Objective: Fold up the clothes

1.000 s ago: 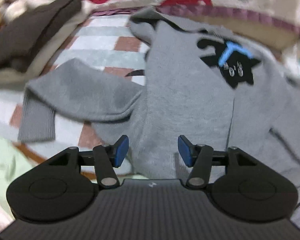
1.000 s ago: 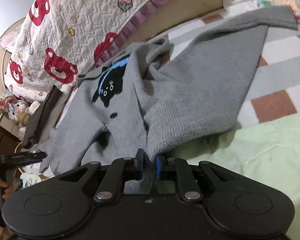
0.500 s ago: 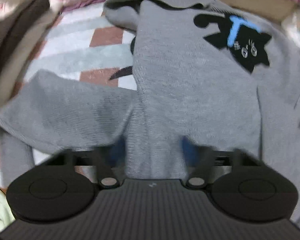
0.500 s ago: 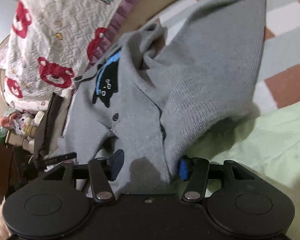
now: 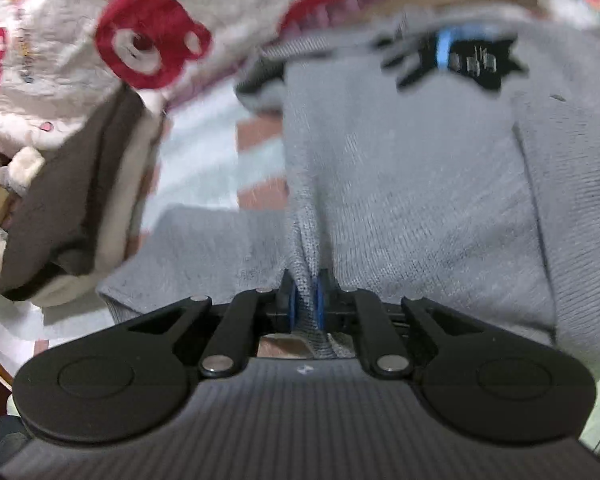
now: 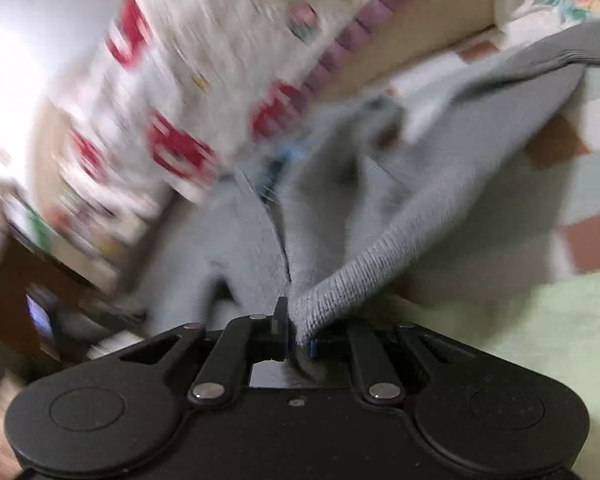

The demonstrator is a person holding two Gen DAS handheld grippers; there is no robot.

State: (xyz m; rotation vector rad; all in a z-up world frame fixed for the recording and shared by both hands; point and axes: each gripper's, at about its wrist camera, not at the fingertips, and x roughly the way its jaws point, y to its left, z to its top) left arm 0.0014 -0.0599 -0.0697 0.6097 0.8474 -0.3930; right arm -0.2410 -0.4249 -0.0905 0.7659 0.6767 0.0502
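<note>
Grey cardigan [image 5: 420, 184]: on bed [image 6: 560, 320], spread beyond both pairs of fingers, sleeves out, body unfolded. Left gripper [image 5: 305, 304] and right gripper [image 6: 298, 334] each pinch its near hem. Folding remains.

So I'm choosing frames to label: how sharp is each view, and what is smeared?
Left wrist view: moderate motion blur; the bear-print quilt and the cat patch smear, the left gripper stays crisp. Right wrist view: heavy blur over the quilt and grey cardigan; only the right gripper and the knit beside it read sharply.
</note>
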